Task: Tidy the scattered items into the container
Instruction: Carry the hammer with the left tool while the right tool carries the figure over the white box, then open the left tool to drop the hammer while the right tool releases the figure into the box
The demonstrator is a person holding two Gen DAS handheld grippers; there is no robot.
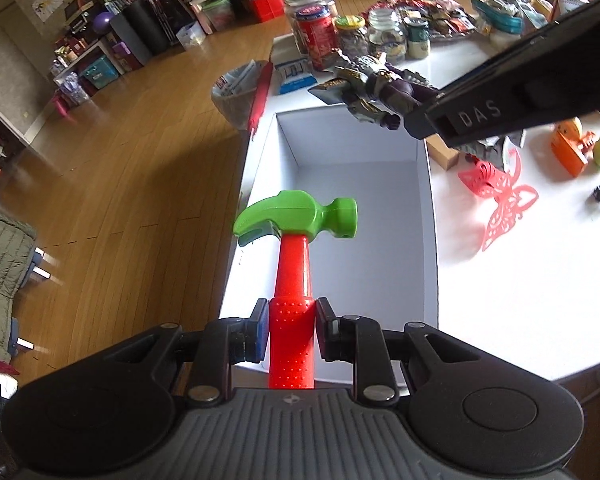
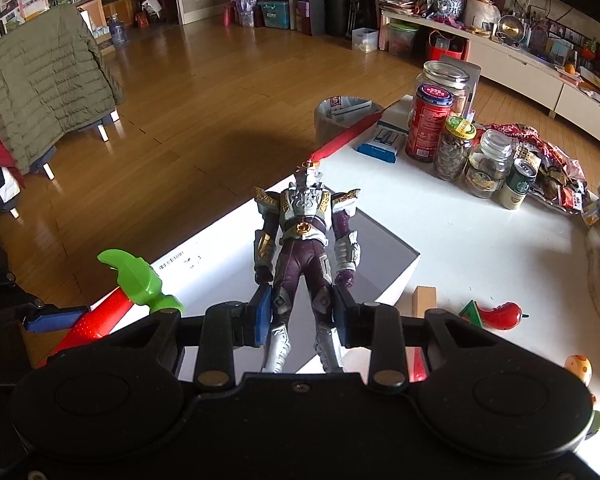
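Hammer [image 1: 296, 220] hanging over the near end of the open white box [image 1: 425, 216], red handle clamped in the left gripper [image 1: 291, 330], long axis running away toward the far wall, green head leading. Figure [image 2: 305, 248] pinched at the legs in the right gripper [image 2: 300, 314], hovering above the far right rim. Box floor bare, giving both loads room to drop without crossing.

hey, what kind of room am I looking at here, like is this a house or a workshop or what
Most likely a lived-in home living room. A puffy green jacket hangs over furniture on the wooden floor, food jars crowd the white table, and a long low cabinet carries framed photos and ornaments.
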